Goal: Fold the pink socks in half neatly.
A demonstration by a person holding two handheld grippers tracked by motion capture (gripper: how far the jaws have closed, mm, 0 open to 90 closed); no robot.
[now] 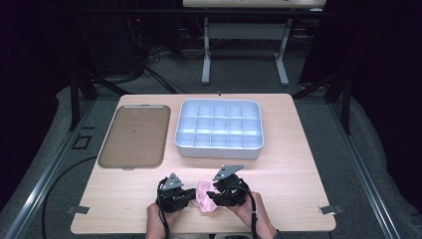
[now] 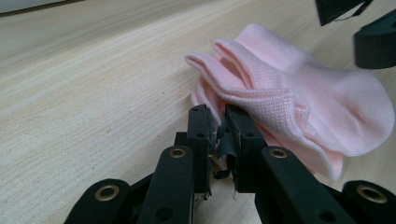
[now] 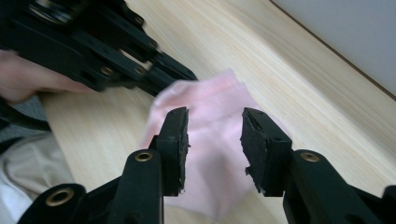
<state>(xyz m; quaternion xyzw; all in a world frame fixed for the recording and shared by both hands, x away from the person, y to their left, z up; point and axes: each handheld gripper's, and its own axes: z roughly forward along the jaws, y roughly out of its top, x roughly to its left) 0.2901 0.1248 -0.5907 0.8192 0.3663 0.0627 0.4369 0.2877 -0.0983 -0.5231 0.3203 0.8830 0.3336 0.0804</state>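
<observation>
Divided grey tray [image 1: 219, 144] holds nothing; flat brown tray [image 1: 134, 135] bare. Left gripper [image 2: 218, 122] pinches the soft pink knit sock [image 2: 299, 98]; right gripper [image 3: 215, 135] jaws wide above it.

Place: you're working in a lab recording bay.
Evidence: dark curtains, metal frame rails [image 1: 45, 174], floor cables [image 1: 149, 62], pale wooden worktop [image 1: 293, 164].

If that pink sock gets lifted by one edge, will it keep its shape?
Probably not: the pink sock is soft knit lying in loose folds, so it would likely droop. It looks light, and the left gripper, jaws pinched on its edge, should hold it without slipping.
</observation>
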